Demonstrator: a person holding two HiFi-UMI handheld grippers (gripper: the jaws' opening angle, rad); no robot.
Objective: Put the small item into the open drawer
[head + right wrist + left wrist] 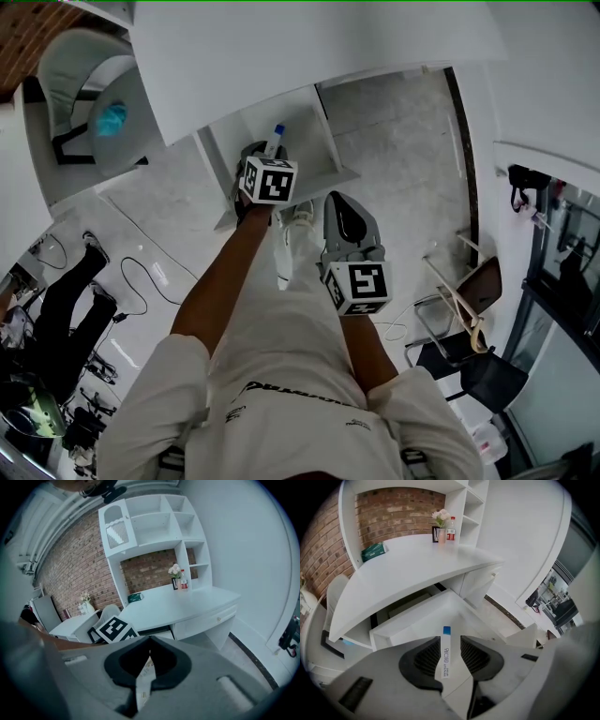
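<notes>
White desk (pixel 417 564) against a brick wall (pixel 393 513), flowers (pixel 441 516) and a bottle (pixel 451 529) at its back edge; grey tiled floor (pixel 394 122). Left gripper (pixel 451 641) over the open drawer (pixel 412 616), jaws parted, the blue-tipped strip (pixel 446 656) upright against its left pad. Right gripper (pixel 150 641), held back from the desk, is clenched on a white slip (pixel 145 679).

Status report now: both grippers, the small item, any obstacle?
Left gripper open, blue-tipped packet between jaws, over open drawer. Right gripper shut on white strip. Nothing in the way.
</notes>
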